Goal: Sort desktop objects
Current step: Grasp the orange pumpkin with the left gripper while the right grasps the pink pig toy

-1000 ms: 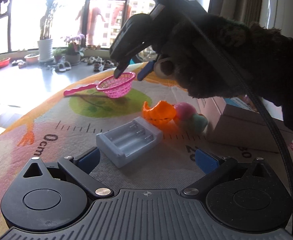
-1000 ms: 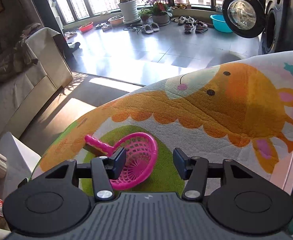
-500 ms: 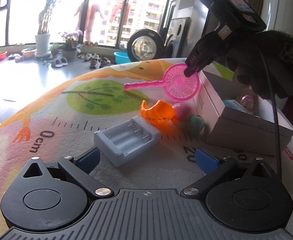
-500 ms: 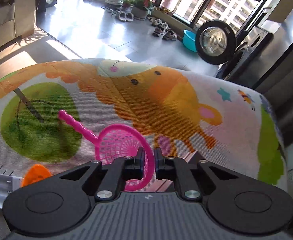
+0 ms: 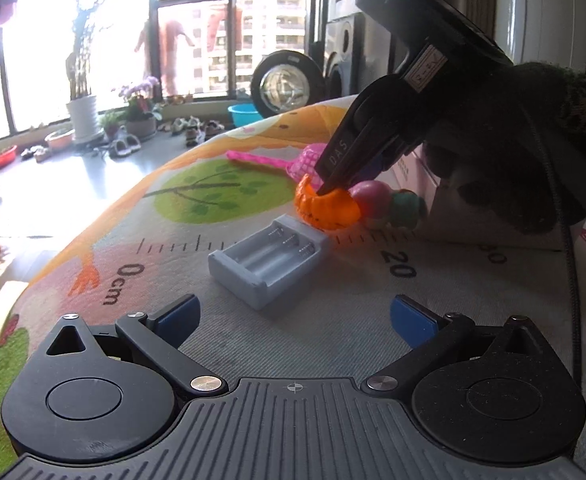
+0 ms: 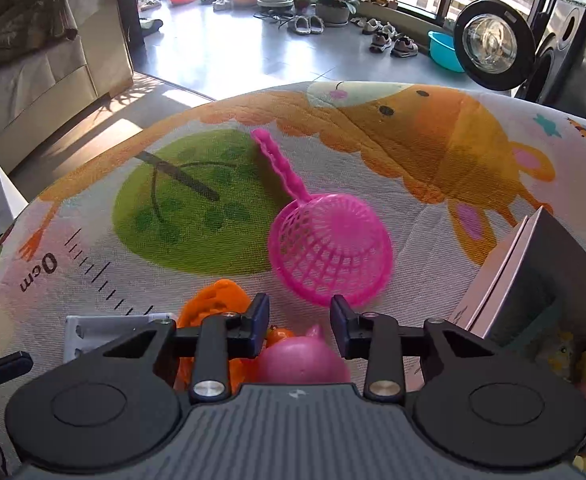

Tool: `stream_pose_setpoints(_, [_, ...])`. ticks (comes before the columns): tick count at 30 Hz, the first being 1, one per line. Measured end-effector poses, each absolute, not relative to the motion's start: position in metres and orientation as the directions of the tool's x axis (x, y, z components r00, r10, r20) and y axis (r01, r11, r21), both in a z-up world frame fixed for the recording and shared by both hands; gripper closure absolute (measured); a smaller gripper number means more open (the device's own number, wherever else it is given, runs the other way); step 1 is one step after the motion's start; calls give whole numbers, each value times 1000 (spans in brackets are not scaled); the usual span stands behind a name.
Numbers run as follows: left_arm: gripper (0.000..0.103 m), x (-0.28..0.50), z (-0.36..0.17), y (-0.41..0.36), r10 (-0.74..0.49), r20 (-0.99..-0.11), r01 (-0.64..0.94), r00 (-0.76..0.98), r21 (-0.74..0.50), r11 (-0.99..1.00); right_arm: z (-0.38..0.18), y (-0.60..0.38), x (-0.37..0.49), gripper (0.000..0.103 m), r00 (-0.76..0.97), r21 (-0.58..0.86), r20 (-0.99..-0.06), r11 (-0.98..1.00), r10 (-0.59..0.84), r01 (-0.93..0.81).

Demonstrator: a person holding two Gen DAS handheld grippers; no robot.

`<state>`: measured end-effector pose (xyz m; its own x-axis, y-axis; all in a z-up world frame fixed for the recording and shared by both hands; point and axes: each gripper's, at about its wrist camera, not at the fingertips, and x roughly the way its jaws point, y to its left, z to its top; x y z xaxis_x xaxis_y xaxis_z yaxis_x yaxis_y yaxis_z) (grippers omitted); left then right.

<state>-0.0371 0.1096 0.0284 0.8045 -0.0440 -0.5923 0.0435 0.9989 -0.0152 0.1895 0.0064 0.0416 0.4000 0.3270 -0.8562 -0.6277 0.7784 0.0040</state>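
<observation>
My right gripper (image 6: 299,314) hangs low over the mat, its jaws opening and pressing on nothing. A pink ball (image 6: 301,360) lies under the gap. The pink toy strainer (image 6: 329,252) lies free on the mat just beyond the fingertips. An orange shell-shaped toy (image 6: 213,300) sits by the left finger. In the left wrist view the right gripper (image 5: 329,186), held by a gloved hand, touches the rim of the orange toy (image 5: 327,208) with one tip. My left gripper (image 5: 295,318) stands open and empty, just short of a grey battery holder (image 5: 269,260).
A pale cardboard box (image 6: 525,280) with small items inside stands at the right of the mat. A green ball (image 5: 407,210) lies beside the pink ball (image 5: 371,196). The printed mat (image 5: 173,200) ends at a table edge on the left, with floor beyond.
The right gripper had closed on the strainer and lifted it toward the box. Now the strainer lies on the mat, the jaws have parted, and the gripper is over the orange toy.
</observation>
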Motion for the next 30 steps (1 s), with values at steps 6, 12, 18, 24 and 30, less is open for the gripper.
stream_pose_setpoints(6, [0,-45,28,110,-70,-604,82,794,-7,997,50,-12,131,73,328,90,-842,711,428,-697])
stream_pose_setpoints(12, [0,-51,29,101,-107,-612,135,784,-1,991,47,-70,81,73,334,129,-828,732,451,-669])
stream_pose_setpoints(18, [0,-40,30,79,-148,-614,189,775,2,982,47,-146,43,39,554,11,-752,846,358,-533])
stream_pose_setpoints(24, [0,-14,27,55,-131,-623,183,771,20,983,39,-213,17,20,637,115,-697,928,329,-354])
stream_pose_setpoints(30, [0,-12,28,27,-305,-634,338,711,-72,938,23,-244,4,10,670,138,-685,954,285,-265])
